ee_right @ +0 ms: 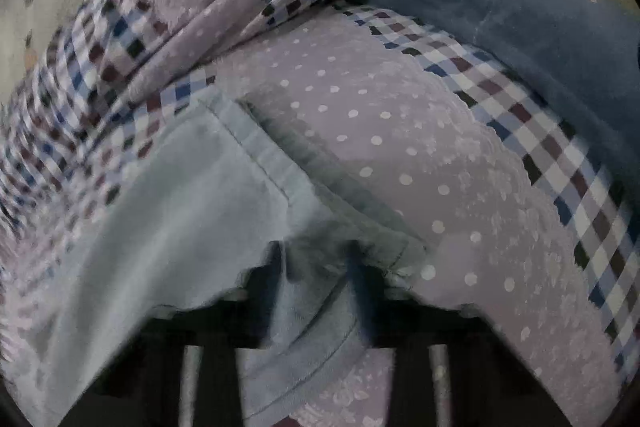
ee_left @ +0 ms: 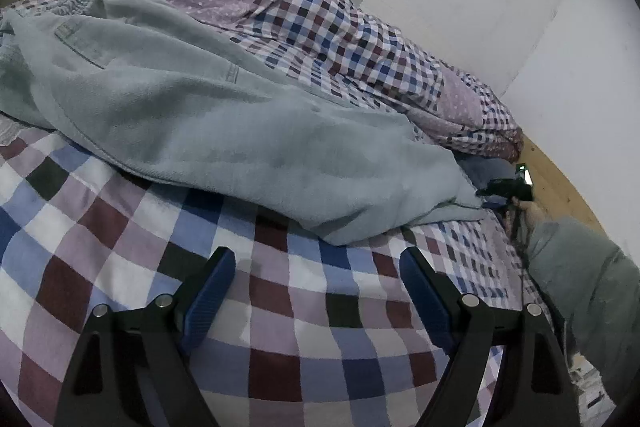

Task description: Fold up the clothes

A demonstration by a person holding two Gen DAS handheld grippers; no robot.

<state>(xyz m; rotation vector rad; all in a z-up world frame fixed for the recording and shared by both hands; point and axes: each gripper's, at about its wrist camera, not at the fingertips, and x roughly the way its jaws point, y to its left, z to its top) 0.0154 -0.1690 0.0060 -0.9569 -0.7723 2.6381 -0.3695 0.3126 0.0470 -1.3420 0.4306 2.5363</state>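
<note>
The grey sweatshirt (ee_left: 224, 131) is sprawled on the checked bed cover (ee_left: 280, 307). Right tool (ee_right: 316, 259) has its hem pinched tight, probably to drag it flat. Left tool (ee_left: 318, 267) hangs wide open over the cover, gripping nothing.

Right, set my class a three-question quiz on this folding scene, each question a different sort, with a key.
1. True or false: the left tool is shut on the grey garment.
2. What is the right tool gripping? A) checked quilt B) grey garment C) dark blue cloth
3. Fill in: in the right wrist view, the garment's stitched hem lies on a purple patch with white ____.

Key:
1. False: its fingers stand apart over the checked quilt, short of the garment.
2. B
3. dots
</note>
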